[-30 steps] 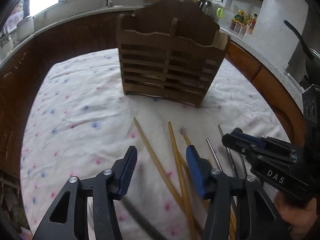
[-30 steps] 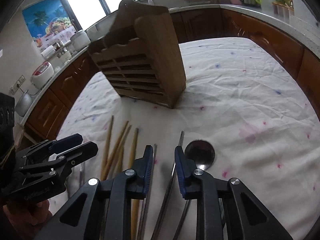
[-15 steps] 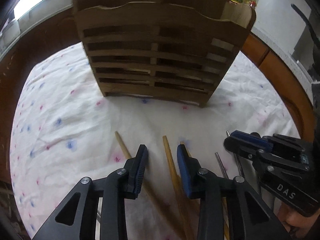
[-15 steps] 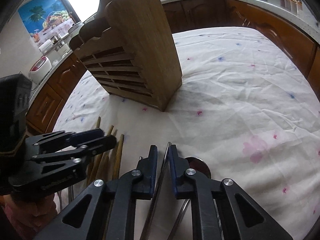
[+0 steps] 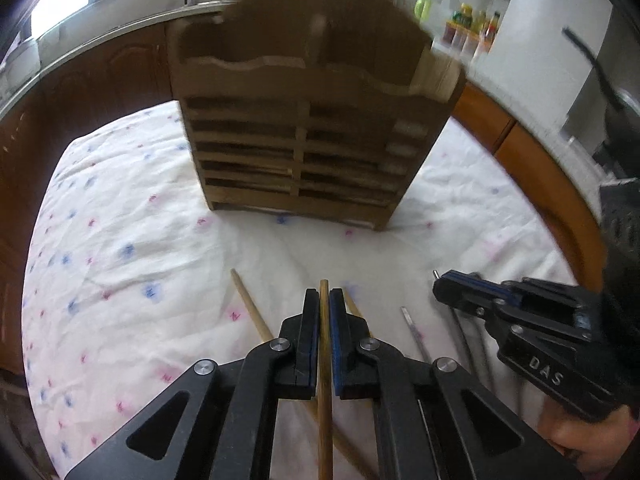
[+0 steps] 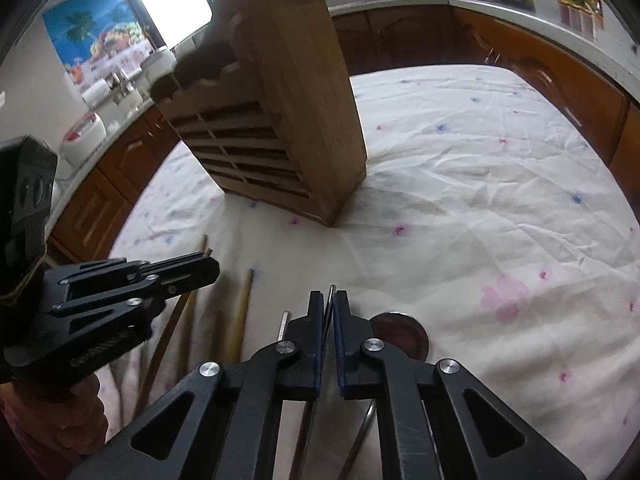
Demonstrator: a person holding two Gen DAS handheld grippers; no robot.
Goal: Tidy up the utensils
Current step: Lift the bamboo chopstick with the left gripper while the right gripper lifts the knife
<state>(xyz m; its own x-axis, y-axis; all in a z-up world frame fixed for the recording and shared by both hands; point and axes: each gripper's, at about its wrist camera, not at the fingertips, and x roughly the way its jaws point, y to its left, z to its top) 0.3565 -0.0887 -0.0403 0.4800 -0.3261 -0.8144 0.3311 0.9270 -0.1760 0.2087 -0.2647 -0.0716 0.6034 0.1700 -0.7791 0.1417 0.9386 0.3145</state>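
Observation:
The jaws of my left gripper are closing tight on a wooden chopstick; both pads press its sides near the tip. More wooden chopsticks lie on the cloth beside it. My right gripper is closing on a thin metal utensil handle, and the pads touch it. A spoon bowl lies just right of it. The slatted wooden utensil holder stands upright beyond both grippers. Each gripper shows in the other's view: the right gripper and the left gripper.
A white flower-print cloth covers the table. Loose metal utensils lie between the grippers. Brown cabinets and a counter with jars and appliances ring the table. A person's hand holds the right gripper.
Both grippers went from open to shut: the left on a wooden chopstick, the right on a thin metal handle. The left gripper also shifted across the chopsticks, toward the holder.

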